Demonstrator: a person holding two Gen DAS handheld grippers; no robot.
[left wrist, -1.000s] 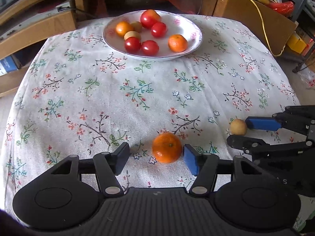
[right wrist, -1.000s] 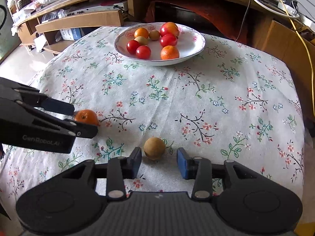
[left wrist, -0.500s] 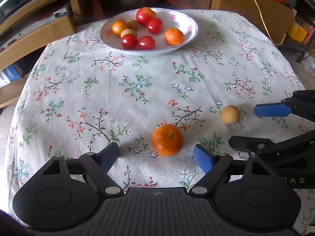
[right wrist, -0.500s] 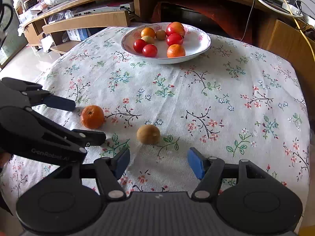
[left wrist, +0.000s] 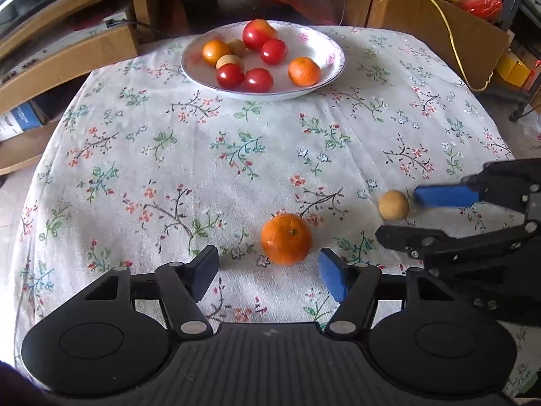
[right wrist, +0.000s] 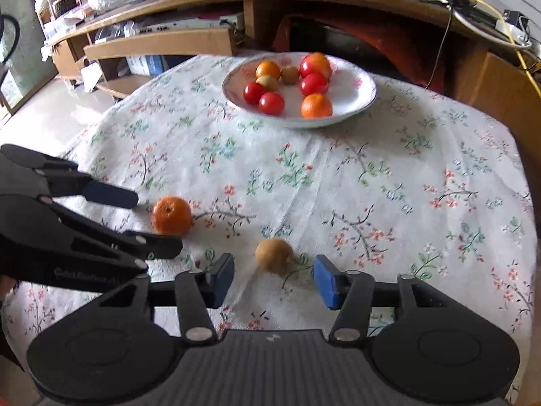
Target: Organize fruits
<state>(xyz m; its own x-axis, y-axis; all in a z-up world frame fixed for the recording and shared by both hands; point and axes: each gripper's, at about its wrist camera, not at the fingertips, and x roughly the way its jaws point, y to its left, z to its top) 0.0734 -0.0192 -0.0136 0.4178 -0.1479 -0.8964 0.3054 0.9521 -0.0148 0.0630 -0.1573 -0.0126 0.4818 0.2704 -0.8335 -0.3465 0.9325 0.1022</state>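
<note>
At the top centre of both views sits my wide white ceramic plate with a faint pink flower rim (left wrist: 333,47), holding three small glossy red tomatoes, one larger red tomato, two orange mandarins and two small tan-brown round fruits, all clustered left of the plate's middle. The plate rests on the white floral-print tablecloth (left wrist: 169,169). Low in the left wrist view lies a loose bright orange mandarin with a dimpled skin and small stem scar (left wrist: 286,239); it sits just ahead of my left gripper (left wrist: 268,269), between the fingertips but touching neither pad, and those jaws are closing with clear gaps on both sides. To its right in that view, a small smooth tan-brown round fruit (left wrist: 393,204) lies on the cloth. In the right wrist view that same fruit (right wrist: 274,255) is at lower centre, just ahead of my right gripper (right wrist: 274,279), nearer the left pad yet apart from both; these jaws too are closing, gripping nothing.
</note>
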